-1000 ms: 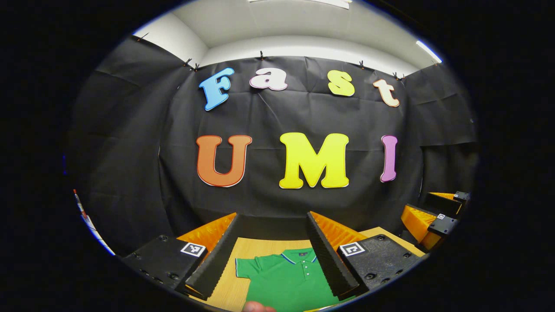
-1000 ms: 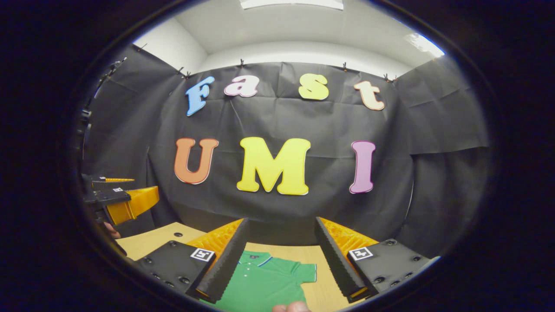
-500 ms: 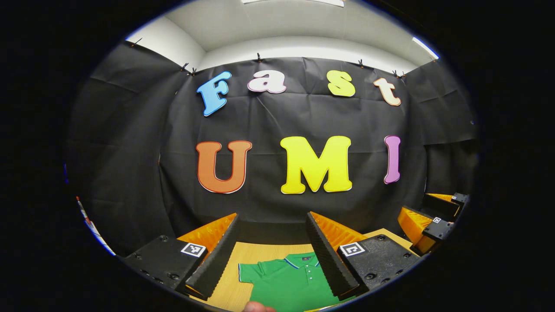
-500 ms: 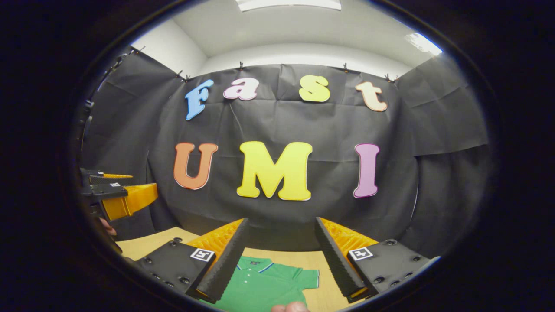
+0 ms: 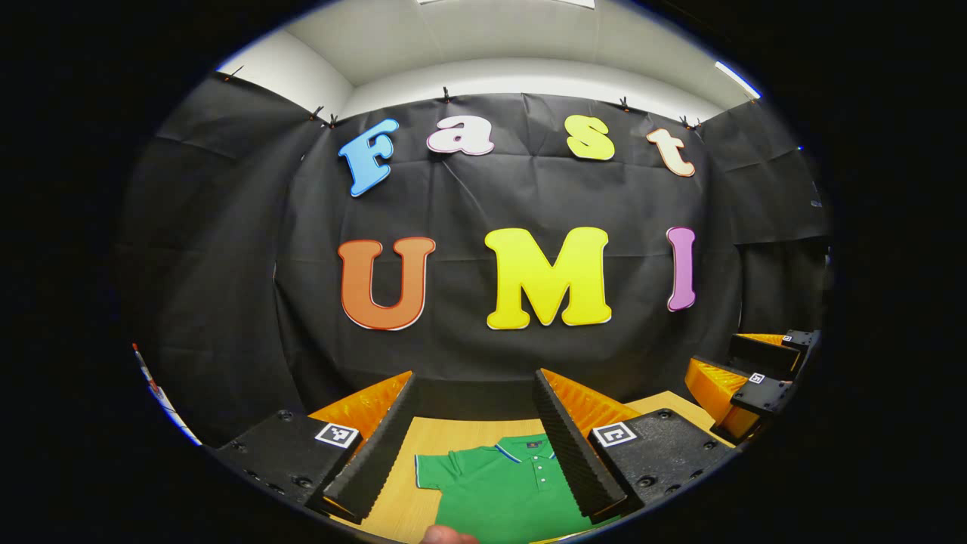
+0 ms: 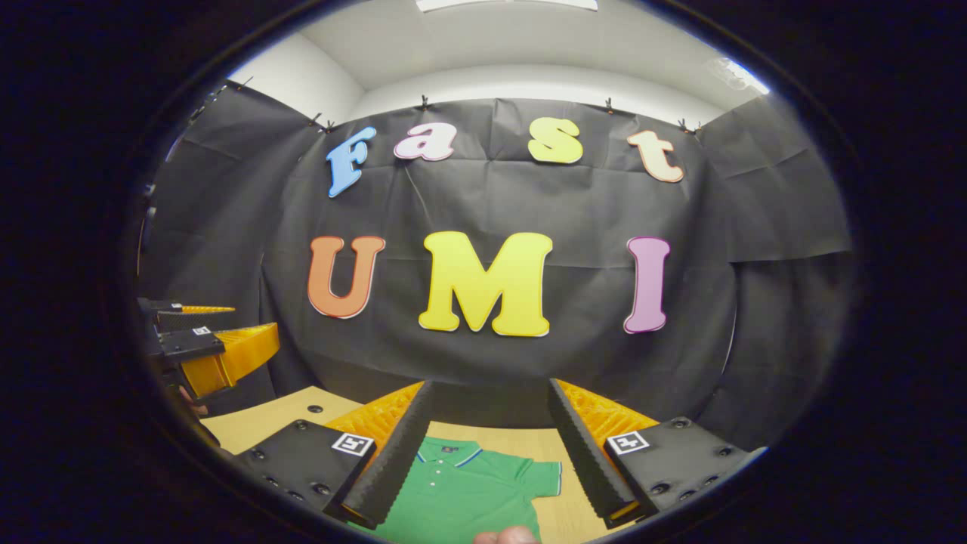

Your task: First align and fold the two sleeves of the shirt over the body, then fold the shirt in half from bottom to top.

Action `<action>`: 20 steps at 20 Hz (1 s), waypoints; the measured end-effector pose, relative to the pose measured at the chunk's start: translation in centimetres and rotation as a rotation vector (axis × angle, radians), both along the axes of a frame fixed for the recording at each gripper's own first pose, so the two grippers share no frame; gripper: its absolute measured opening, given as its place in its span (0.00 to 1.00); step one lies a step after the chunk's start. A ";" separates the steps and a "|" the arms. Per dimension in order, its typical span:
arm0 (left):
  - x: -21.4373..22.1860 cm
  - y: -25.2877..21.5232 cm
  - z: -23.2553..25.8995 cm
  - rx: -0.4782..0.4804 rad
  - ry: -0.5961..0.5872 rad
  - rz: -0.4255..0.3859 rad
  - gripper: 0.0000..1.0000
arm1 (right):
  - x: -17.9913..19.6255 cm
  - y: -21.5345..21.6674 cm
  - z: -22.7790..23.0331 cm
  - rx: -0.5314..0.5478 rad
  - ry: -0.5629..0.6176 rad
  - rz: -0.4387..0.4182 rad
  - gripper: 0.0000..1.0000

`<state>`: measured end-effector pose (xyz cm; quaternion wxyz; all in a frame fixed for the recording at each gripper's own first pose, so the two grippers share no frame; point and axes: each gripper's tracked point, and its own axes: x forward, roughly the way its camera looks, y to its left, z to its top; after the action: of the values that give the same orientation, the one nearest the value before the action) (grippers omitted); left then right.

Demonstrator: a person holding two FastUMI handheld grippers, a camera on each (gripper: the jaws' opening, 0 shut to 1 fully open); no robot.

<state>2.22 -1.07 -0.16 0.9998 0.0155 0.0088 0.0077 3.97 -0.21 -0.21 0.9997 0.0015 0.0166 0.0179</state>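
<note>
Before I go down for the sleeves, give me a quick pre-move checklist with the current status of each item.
1. Left gripper open, nothing between its fingers: ok.
2. Right gripper open, nothing between its fingers: ok.
3. Shirt lies flat on the table, collar at the far end: ok.
4. Both sleeves spread out, not yet folded: one sleeve shows in the left gripper view, the other sleeve in the right gripper view: ok.
5. Both grippers held above the shirt, not touching it: ok.
6. Bottom hem straight: cannot tell, it lies below the edge of both views.
</note>
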 end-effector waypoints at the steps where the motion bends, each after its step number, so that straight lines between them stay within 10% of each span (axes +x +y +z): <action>1: 0.0 -0.2 -0.9 -0.011 0.017 -0.006 0.97 | -0.1 -0.2 -0.5 -0.012 0.010 -0.002 0.96; 8: 0.4 -1.7 -4.1 -0.034 0.084 -0.025 0.96 | 0.0 -1.3 -3.8 -0.003 0.117 0.016 0.90; 20: 2.1 -2.6 -7.3 -0.054 0.163 -0.033 0.97 | 4.9 -5.7 -18.0 0.055 0.733 0.065 0.95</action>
<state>4.28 -3.63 -7.43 0.9958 -0.0110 0.0903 -0.0105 8.85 -5.90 -18.22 0.9258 0.0341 0.3734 0.0482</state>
